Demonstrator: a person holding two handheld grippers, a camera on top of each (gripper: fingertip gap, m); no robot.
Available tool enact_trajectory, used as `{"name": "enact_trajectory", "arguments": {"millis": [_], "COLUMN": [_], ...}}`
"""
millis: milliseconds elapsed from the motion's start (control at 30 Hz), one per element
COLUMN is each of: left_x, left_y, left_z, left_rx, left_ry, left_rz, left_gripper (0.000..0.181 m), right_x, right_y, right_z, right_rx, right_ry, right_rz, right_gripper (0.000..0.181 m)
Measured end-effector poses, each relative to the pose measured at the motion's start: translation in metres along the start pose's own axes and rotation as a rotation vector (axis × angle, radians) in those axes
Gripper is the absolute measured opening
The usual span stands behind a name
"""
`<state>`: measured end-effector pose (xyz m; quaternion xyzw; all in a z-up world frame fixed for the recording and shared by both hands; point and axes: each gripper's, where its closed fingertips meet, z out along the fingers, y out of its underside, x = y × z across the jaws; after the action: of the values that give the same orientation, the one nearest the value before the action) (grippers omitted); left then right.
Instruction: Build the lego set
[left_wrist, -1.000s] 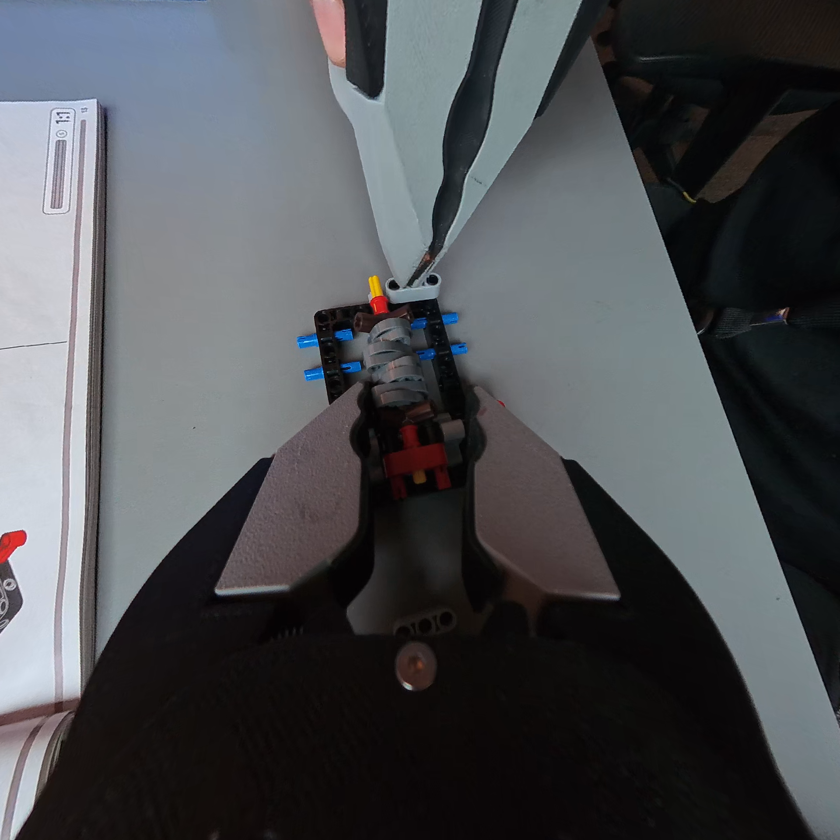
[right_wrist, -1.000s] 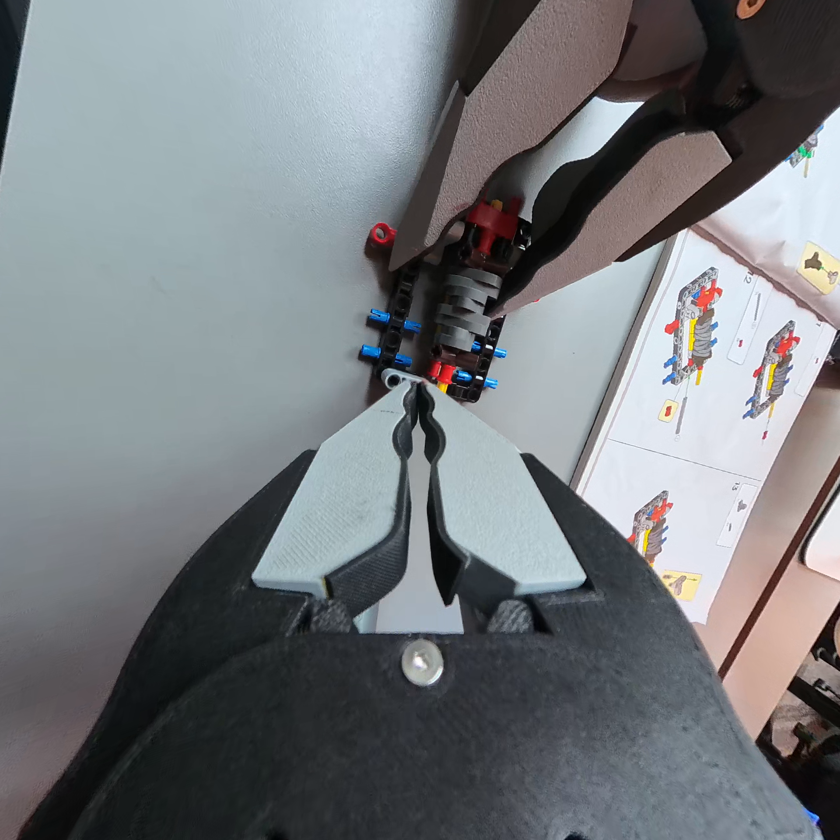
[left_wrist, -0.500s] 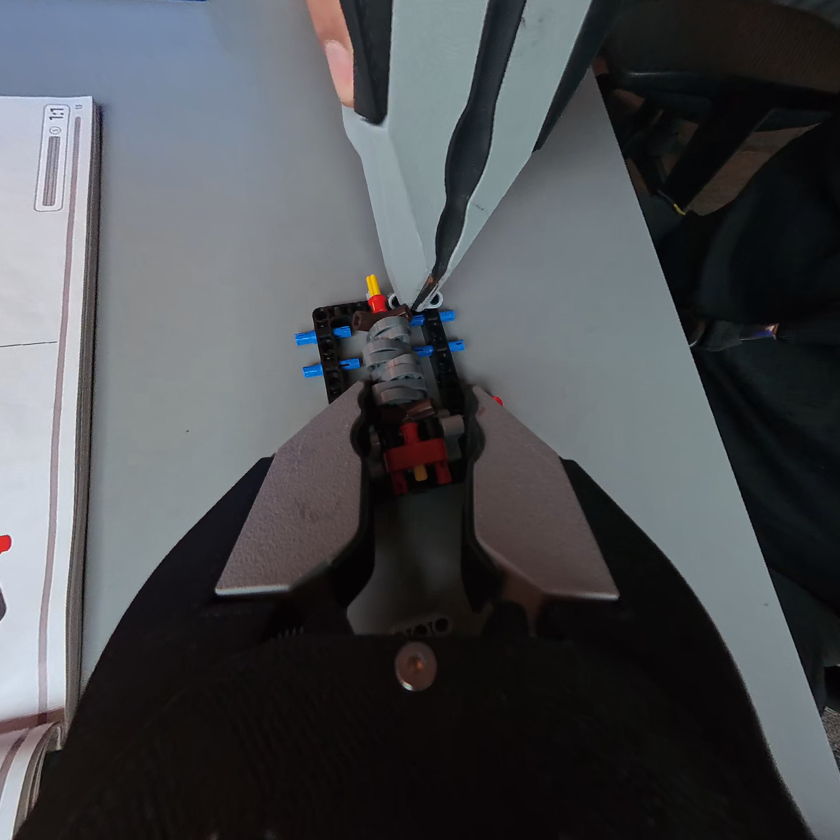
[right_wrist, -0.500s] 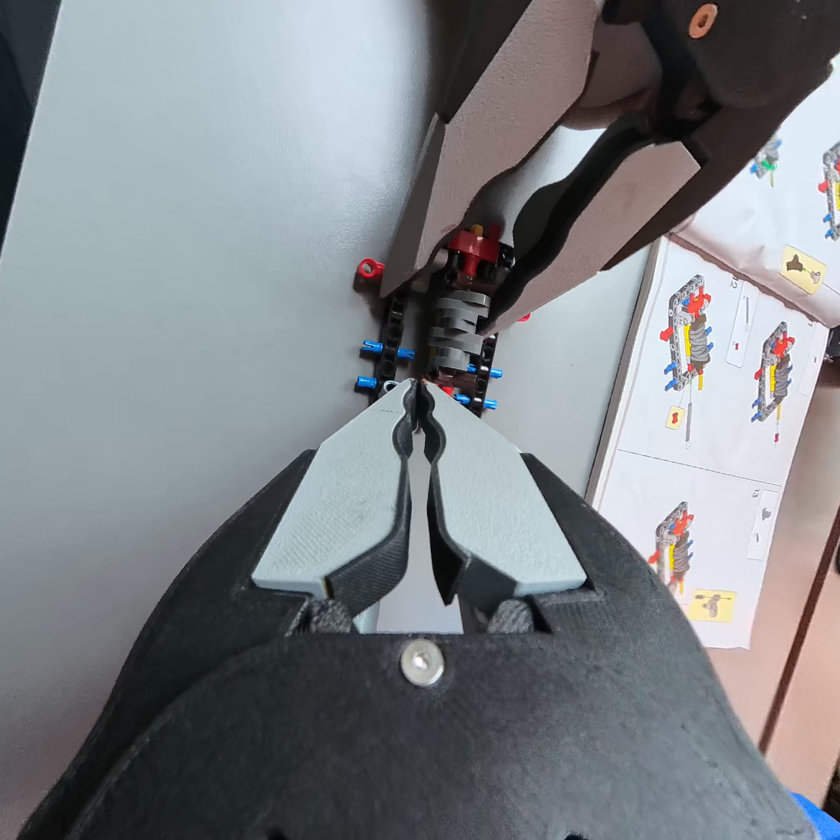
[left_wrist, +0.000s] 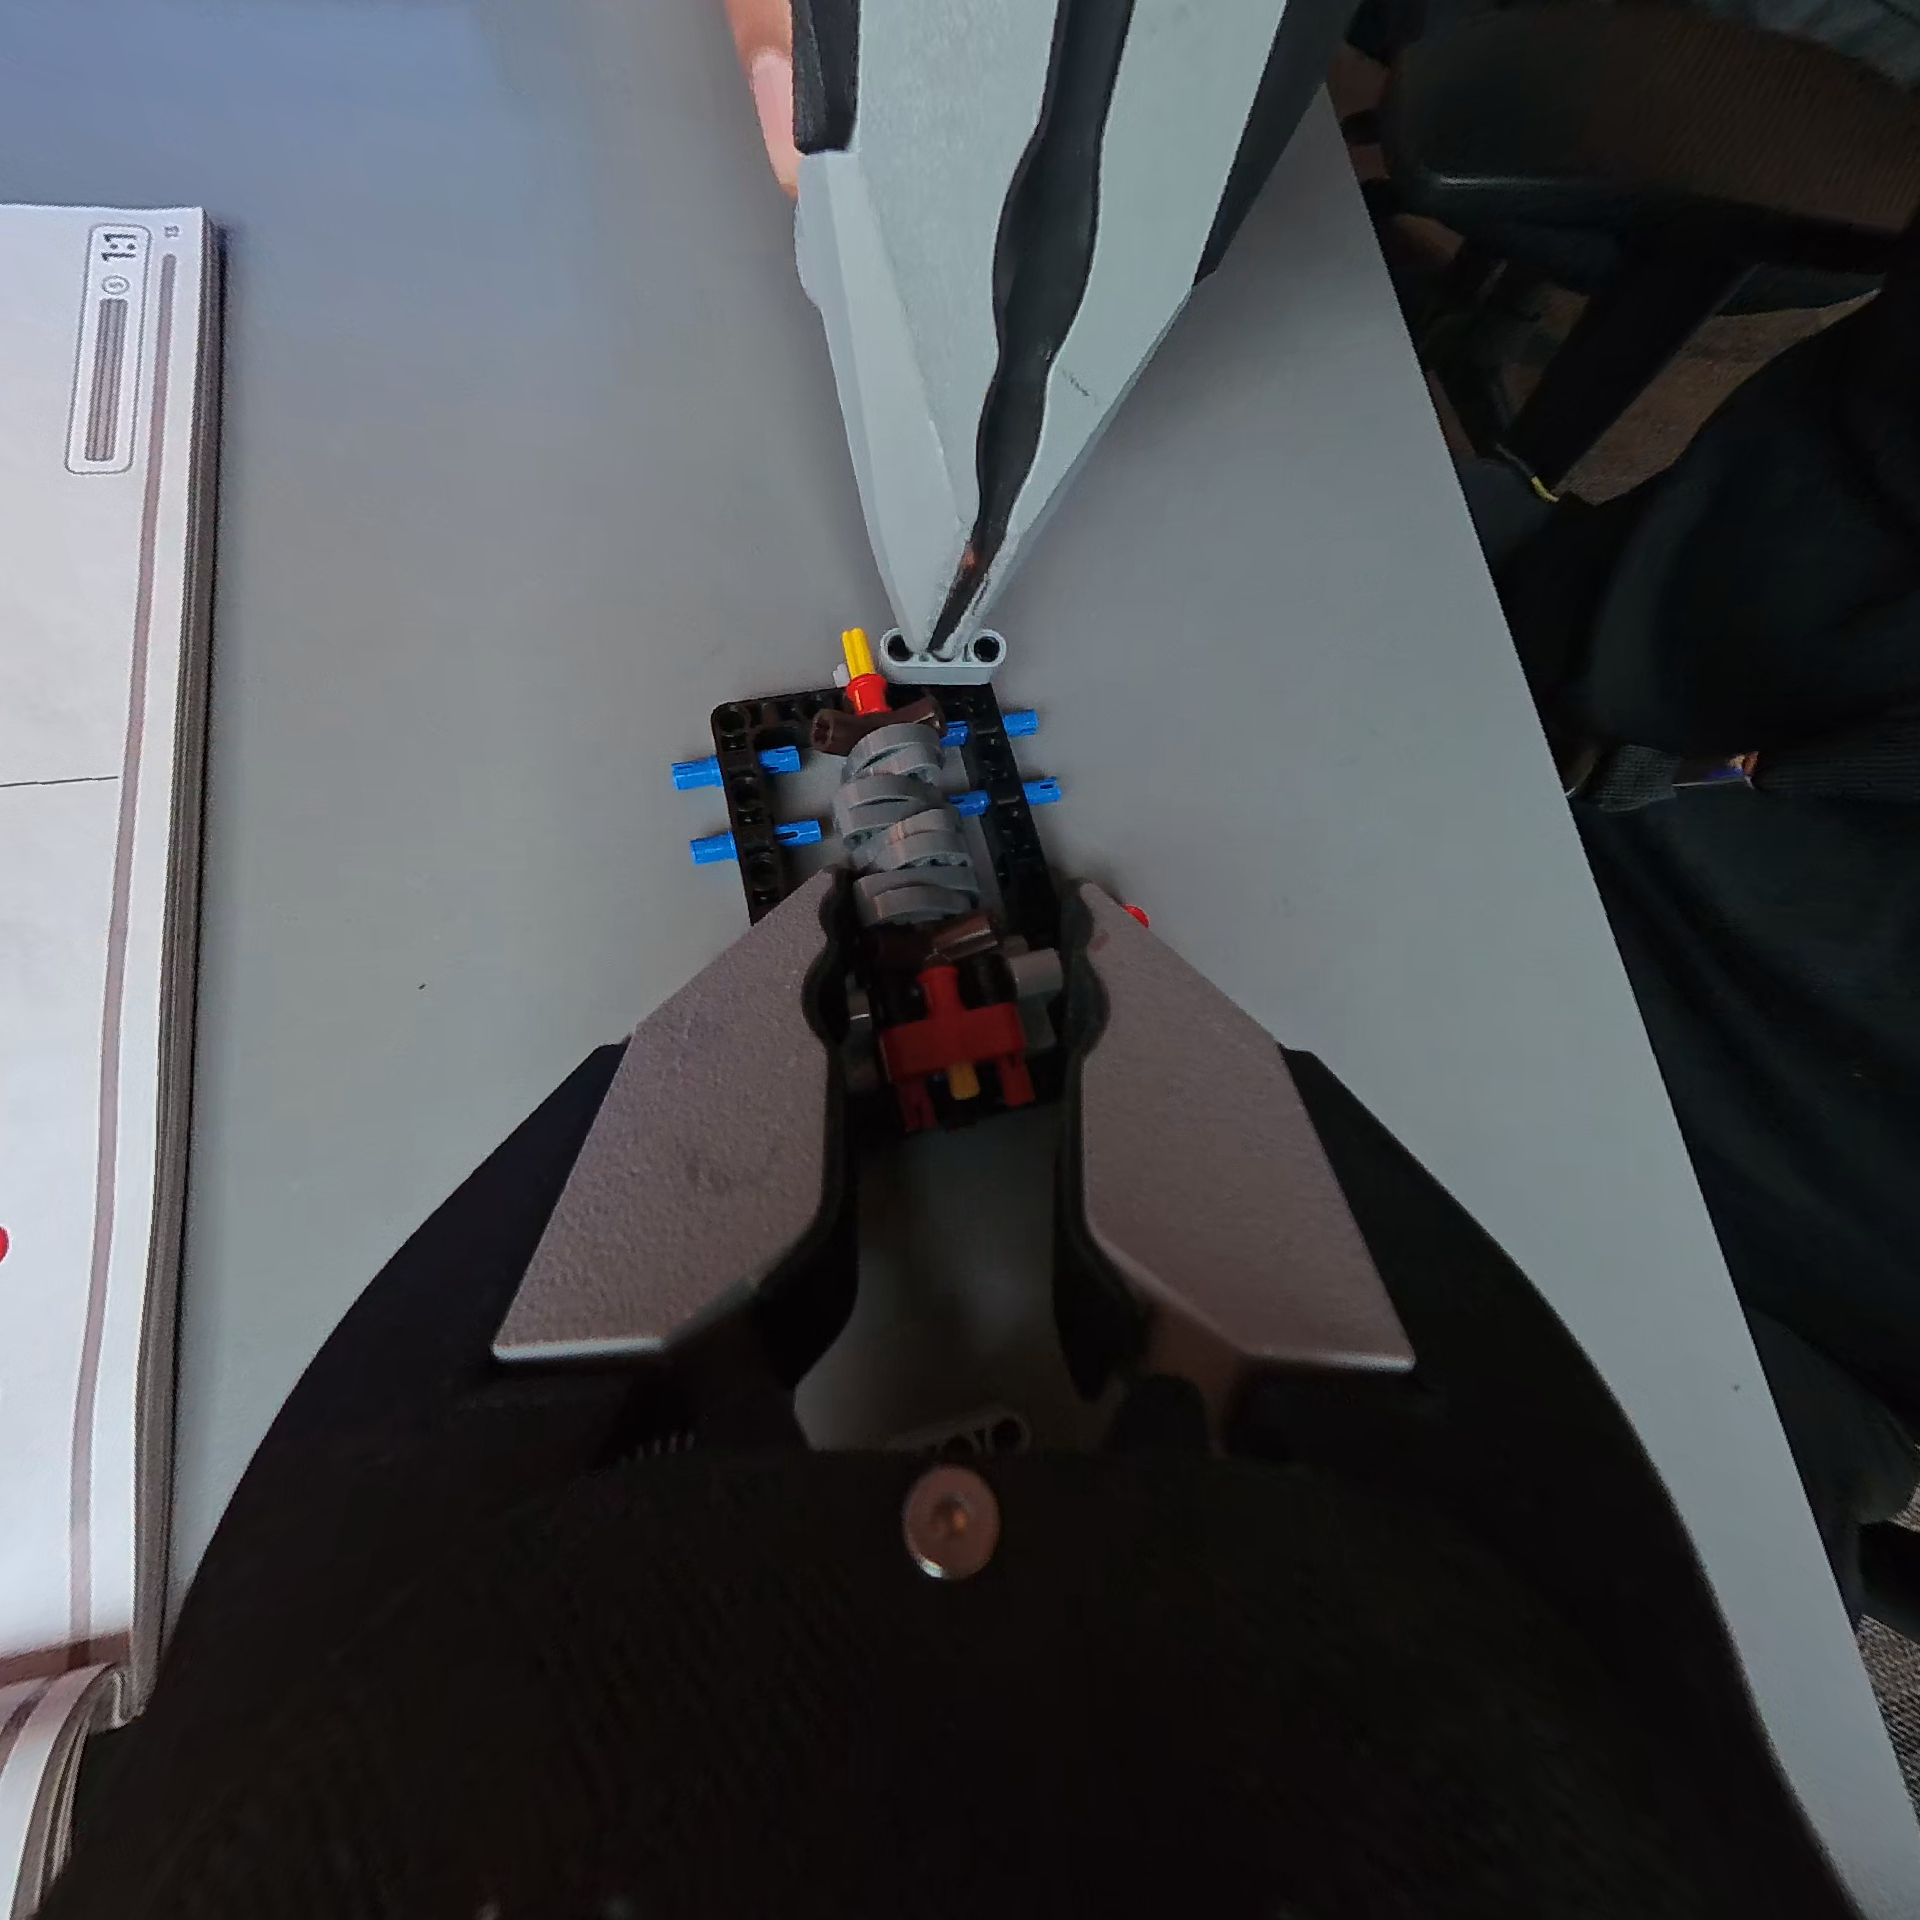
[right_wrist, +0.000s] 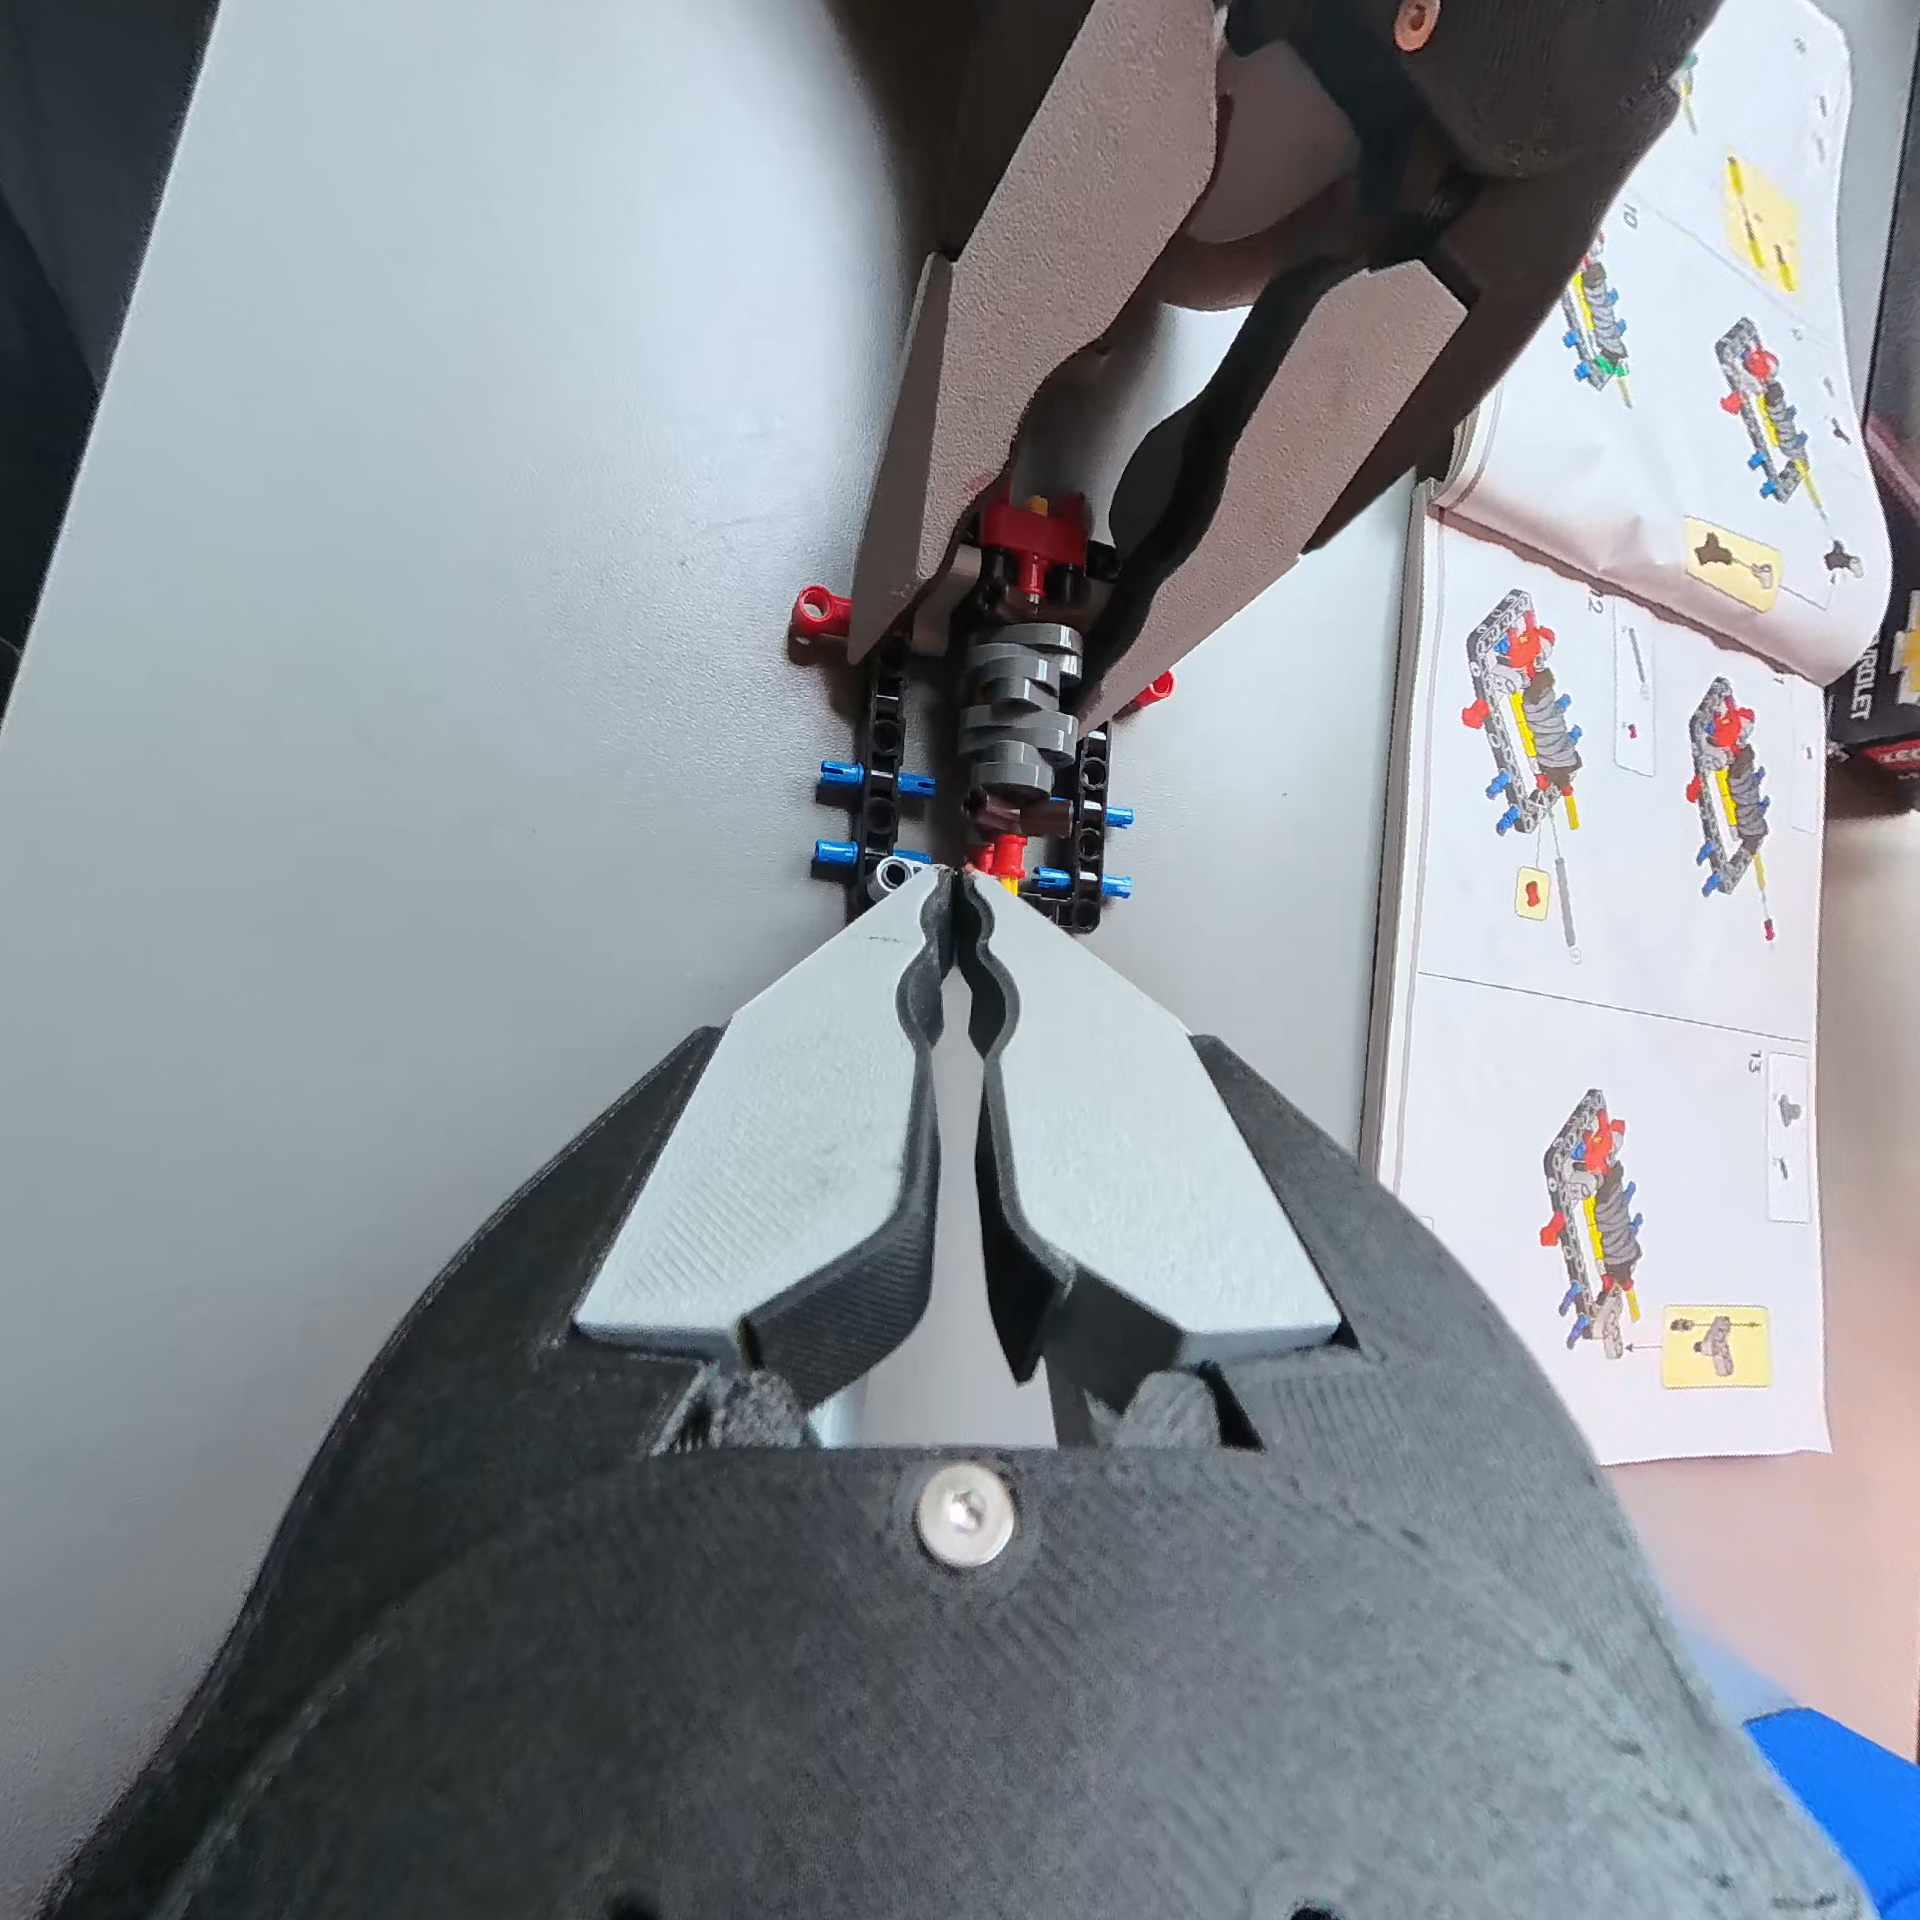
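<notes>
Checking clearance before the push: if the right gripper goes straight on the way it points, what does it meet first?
Probably the black frame of the model, with its held grey beam leading; height above it is unclear.

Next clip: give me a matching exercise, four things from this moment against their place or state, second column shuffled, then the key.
Things:
1. light grey beam
2. black frame
3. instruction booklet
4. loose red connector

States:
A. lying open on the table
B. clamped at one end by the left gripper
C. pinched in the right gripper
D. on the table beside the frame

Pairs: 1-C, 2-B, 3-A, 4-D
</notes>
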<state>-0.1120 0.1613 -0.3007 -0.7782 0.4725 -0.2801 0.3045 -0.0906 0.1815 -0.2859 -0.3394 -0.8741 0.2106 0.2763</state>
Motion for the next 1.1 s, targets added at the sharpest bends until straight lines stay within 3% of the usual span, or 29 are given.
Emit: {"name": "enact_trajectory", "arguments": {"millis": [267, 700, 1100], "left_x": [-0.001, -0.002, 0.008], "left_y": [0.001, 0.001, 0.013], "left_z": [-0.002, -0.002, -0.014], "left_rx": [-0.001, 0.001, -0.016], "left_ry": [0.001, -0.003, 0.117], "left_rz": [-0.008, -0.005, 0.022], "left_gripper": [0.037, 0.037, 0.037], "right_x": [-0.002, 0.0, -0.013], "right_y": [0.014, 0.001, -0.001], "right_z": [-0.004, -0.001, 0.002], "right_rx": [-0.035, -0.098, -0.07], "right_ry": [-0.004, -0.054, -0.045], "right_rz": [0.037, -0.088, -0.042], "right_gripper": [0.0, 0.0, 0.0]}}
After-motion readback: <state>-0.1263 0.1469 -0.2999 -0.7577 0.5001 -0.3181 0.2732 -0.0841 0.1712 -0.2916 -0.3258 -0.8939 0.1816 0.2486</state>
